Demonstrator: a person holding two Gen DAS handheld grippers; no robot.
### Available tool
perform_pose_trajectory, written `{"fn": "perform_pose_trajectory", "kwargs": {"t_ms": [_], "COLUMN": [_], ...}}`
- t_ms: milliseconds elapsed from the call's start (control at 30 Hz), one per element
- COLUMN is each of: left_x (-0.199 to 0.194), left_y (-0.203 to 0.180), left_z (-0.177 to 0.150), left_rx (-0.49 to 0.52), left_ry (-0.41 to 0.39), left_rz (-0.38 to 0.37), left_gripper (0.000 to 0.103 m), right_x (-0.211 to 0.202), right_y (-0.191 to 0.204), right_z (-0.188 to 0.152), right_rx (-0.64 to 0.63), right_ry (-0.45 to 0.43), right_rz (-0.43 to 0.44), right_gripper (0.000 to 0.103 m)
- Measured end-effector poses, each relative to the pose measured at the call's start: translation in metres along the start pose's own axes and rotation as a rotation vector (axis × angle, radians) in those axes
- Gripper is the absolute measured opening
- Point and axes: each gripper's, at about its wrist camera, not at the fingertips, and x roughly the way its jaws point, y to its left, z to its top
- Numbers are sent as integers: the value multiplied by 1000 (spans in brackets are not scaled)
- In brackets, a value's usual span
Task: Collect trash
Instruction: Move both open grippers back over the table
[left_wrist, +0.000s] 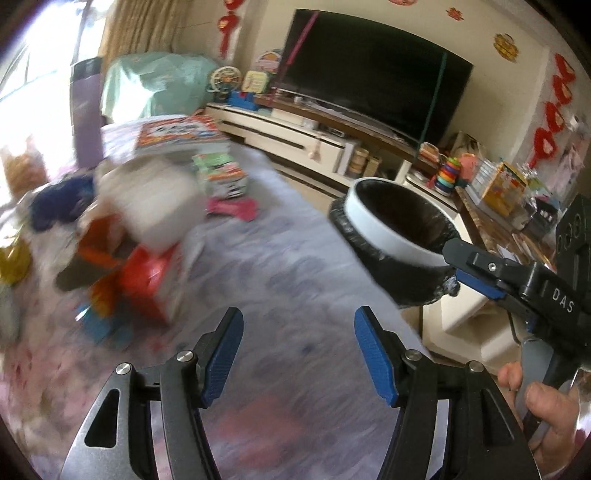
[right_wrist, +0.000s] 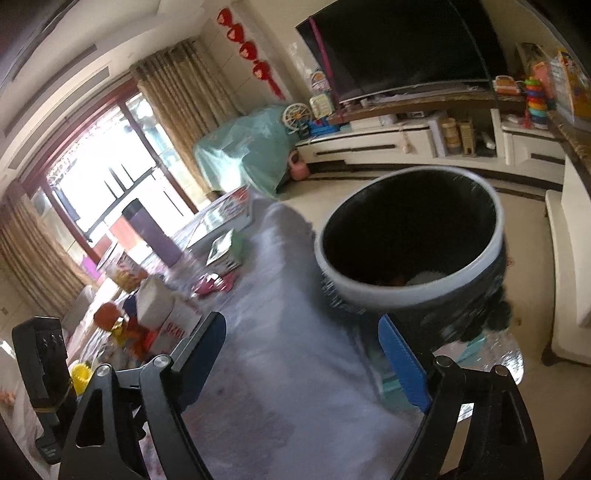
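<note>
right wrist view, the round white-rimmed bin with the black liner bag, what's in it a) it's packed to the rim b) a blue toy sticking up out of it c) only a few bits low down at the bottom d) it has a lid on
c, since the round white-rimmed bin with the black liner bag stands open and mostly dark inside, with only a pale scrap and something orange visible low down near its front wall.

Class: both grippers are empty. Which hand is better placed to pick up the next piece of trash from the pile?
Left. The left gripper faces the trash pile with open fingers; the right gripper sits by the bin.
</note>
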Motion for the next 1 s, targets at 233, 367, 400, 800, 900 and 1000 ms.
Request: {"fn": "perform_pose_trajectory", "kwargs": {"t_ms": [233, 367, 400, 800, 900, 1000], "left_x": [-37, -54, -59, -100, -112, -124], "left_y": [21, 29, 31, 59, 69, 80], "left_z": [-25, -32, -36, -58, -64, -68], "left_rx": [-78, -113, -124, -216, -248, -275], "left_ry": [-15, -25, -27, -35, -41, -52], "left_rz": [51, 75, 86, 168, 192, 218], "left_gripper": [62, 62, 62, 62, 62, 62], "right_x": [12, 19, 20, 46, 51, 56], "right_y": [33, 53, 57, 113, 129, 144], "right_z": [-24, -33, -36, -58, -64, -70], "right_rx": [-30, -56, -61, -140, -165, -195], "right_ry": [46, 71, 74, 125, 138, 152], "right_rz": [46, 77, 81, 144, 164, 186], "right_gripper": [86, 86, 86, 86, 86, 86]}}
